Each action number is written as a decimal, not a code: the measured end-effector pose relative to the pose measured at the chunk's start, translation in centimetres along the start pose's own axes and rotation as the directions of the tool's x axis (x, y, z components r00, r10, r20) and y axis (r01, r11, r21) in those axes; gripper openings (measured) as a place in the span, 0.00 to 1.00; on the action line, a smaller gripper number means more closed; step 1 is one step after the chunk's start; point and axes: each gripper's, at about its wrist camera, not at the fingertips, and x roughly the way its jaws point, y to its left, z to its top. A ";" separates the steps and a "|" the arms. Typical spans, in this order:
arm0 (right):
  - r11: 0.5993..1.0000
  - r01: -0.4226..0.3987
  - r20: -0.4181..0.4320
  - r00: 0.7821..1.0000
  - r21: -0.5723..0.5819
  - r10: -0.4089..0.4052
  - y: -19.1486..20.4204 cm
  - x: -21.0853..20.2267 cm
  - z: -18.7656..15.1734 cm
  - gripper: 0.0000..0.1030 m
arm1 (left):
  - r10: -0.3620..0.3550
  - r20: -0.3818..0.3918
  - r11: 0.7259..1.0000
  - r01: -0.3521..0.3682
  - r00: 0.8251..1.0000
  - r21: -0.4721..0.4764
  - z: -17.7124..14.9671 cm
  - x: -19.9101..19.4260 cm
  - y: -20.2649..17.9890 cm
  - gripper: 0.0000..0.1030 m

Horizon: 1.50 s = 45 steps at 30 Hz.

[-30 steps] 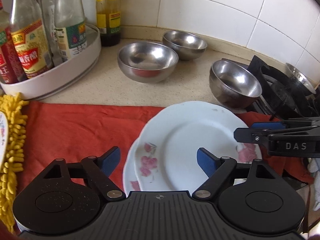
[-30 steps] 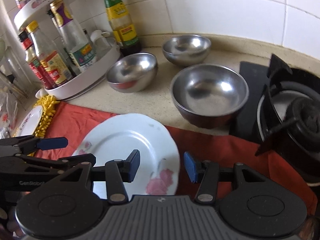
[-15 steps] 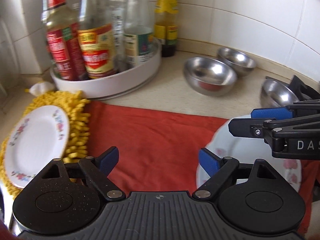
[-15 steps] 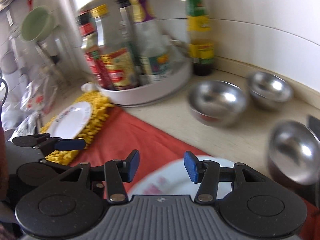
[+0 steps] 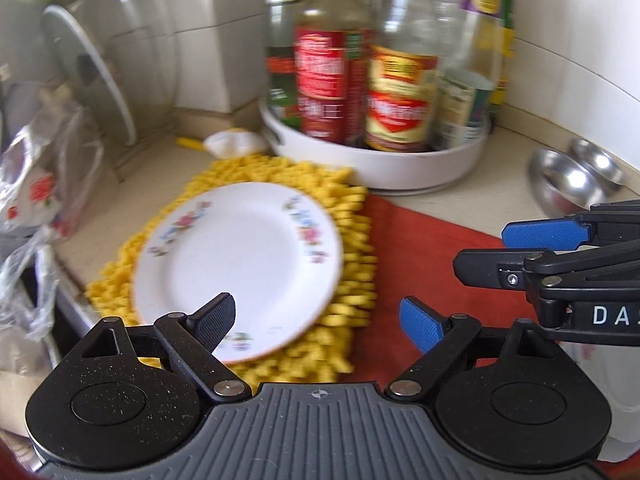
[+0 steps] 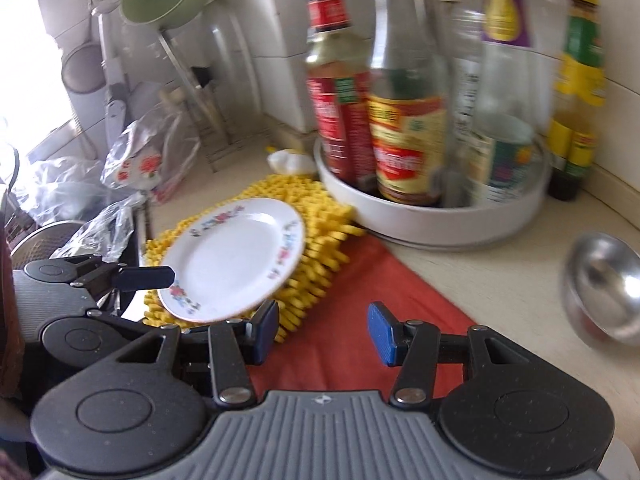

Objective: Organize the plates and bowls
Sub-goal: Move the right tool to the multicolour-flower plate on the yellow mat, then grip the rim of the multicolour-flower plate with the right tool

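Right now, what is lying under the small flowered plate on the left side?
The flowered plate lies on a yellow shaggy mat, whose fringe shows around it. The mat's right edge overlaps the red cloth. Whatever lies beneath the plate's middle is covered.

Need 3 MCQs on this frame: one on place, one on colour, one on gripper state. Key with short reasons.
1. What does the floral plate lie on?
A. the yellow mat
B. the red cloth
C. the white tray

2. What colour is the cloth beside the yellow mat?
A. blue
B. red
C. green

3. How does the left gripper stand?
A. shut on the plate
B. shut on a bowl
C. open, holding nothing

Key:
1 A, yellow tufts show all round the plate's rim.
2 B, red fabric runs from the mat's edge toward the steel bowls.
3 C, its jaws have just been opening and stand wide apart above the plate's near edge, with no pad pressing on it.
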 end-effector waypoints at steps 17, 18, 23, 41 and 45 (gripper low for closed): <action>0.998 -0.064 -0.066 0.996 -0.018 0.062 4.0 7.5 3.4 0.46 | 0.073 -0.057 0.996 -0.076 0.996 -0.054 1.2 2.8 7.9 0.92; 0.998 -0.064 -0.071 0.996 -0.018 0.063 4.1 7.7 3.5 0.46 | 0.072 -0.060 0.996 -0.075 0.996 -0.052 1.3 3.0 8.1 0.92; 0.997 -0.082 -0.113 0.990 0.009 0.082 4.3 9.2 3.5 0.46 | 0.059 -0.087 0.997 -0.062 0.994 -0.042 1.3 4.2 8.8 0.92; 0.998 -0.052 -0.121 0.991 0.037 0.056 4.5 10.2 3.9 0.44 | 0.003 -0.112 0.999 -0.007 0.994 -0.031 1.4 6.0 10.0 0.92; 0.998 -0.035 -0.112 0.993 0.049 0.040 4.3 10.1 4.0 0.44 | -0.004 -0.112 1.000 0.000 0.994 -0.030 1.5 6.2 10.0 0.92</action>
